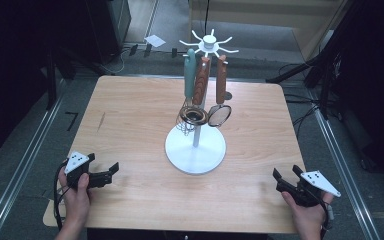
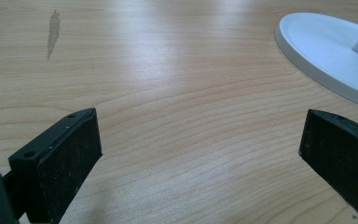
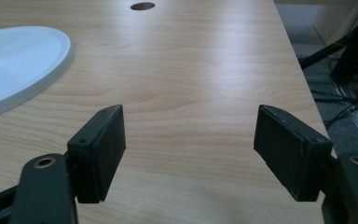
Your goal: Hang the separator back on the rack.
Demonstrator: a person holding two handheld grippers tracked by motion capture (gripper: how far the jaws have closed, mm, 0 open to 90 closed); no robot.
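High view: both hand-held grippers rest released at the near edge of the counter (image 1: 130,120), the utensil stand (image 1: 196,145) between them.

A dark "7" is marked on the floor (image 1: 71,120) beyond the left hand-held gripper (image 1: 111,172), off the counter. Both the left one and the right hand-held gripper (image 1: 286,175) have jaws spread wide on nothing. The stand's white base lies ahead and inward of each, well apart, hung with a teal-handled whisk (image 1: 189,75) and two wooden-handled strainers (image 1: 220,115).

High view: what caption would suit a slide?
Two open hand-held grippers, left and right, rest before a white utensil stand.
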